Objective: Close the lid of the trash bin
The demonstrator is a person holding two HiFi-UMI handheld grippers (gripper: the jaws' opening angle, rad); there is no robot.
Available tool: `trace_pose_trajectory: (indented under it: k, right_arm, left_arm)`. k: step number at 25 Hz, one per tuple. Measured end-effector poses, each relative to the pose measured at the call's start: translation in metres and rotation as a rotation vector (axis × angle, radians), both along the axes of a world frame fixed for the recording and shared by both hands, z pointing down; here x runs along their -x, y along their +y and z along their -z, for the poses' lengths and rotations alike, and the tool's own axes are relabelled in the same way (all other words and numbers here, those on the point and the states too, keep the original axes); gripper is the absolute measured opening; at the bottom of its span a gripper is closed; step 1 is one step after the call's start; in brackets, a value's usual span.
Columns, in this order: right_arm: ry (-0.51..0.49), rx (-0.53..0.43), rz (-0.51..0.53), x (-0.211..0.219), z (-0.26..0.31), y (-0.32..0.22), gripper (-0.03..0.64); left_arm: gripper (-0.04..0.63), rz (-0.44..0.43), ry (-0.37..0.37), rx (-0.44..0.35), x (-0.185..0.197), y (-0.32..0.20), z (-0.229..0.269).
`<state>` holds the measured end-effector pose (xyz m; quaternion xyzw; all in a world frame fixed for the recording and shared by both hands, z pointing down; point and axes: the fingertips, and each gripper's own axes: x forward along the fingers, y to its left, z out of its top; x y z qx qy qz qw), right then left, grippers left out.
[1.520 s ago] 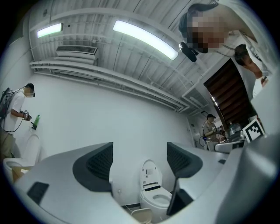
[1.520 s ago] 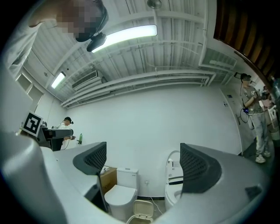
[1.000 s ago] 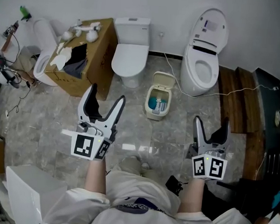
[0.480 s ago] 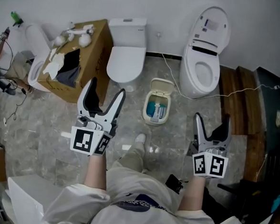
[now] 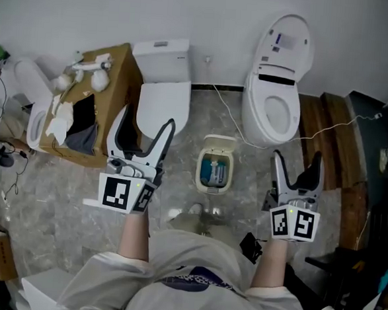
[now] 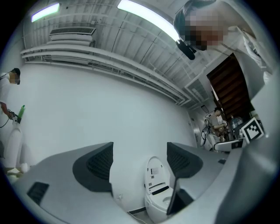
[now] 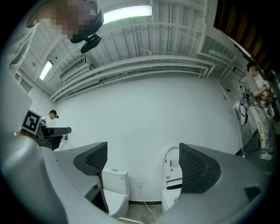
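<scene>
Left gripper (image 5: 147, 119): jaws spread wide, nothing between them; dark ribbed pads face each other across open air. Right gripper (image 5: 298, 155): jaws likewise spread and empty. Both grippers point toward the plain white wall.

Trash bin (image 5: 215, 170): small, cream plastic, with a rounded-rectangular body. It stands on the floor (image 5: 66, 188) in the gap between the two grippers, right of the left jaws and left of the right jaws, touched by neither. Its lid (image 5: 219, 145) stands hinged up at the far edge. Blue and white contents show inside.

The floor is glossy grey marble-pattern tile. Beyond the left jaws stands a closed toilet (image 5: 162, 96), white ceramic with a boxy cistern. Left of those jaws is an open brown cardboard box (image 5: 123, 80) holding dark cloth and white fittings. Beyond the right jaws, slightly to their left, stands an open toilet (image 5: 275, 90), rounded and white, cover raised upright. A thin white cable (image 5: 231, 114) trails over the floor beyond the bin. Dark wooden planks (image 5: 324, 137) lie just right of the right jaws
</scene>
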<state>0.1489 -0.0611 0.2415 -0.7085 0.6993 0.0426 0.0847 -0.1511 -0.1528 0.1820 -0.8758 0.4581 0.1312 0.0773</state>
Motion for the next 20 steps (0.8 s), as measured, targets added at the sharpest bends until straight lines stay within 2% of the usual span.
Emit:
trace_pose_trajectory:
  k: [8, 17, 20]
  right_arm:
    - [-0.008, 0.016, 0.027, -0.018, -0.001, -0.041, 0.482]
    - [0.028, 0.093, 0.130, -0.063, -0.028, -0.068, 0.480]
    - [0.082, 0.145, 0.221, -0.067, -0.048, -0.083, 0.480]
  left_arm:
    - [0.360, 0.017, -0.032, 0.056, -0.024, -0.031, -0.018]
    - [0.360, 0.128, -0.037, 0.095, -0.036, -0.026, -0.032]
    - [0.360, 0.142, -0.038, 0.112, -0.042, -0.025, -0.041]
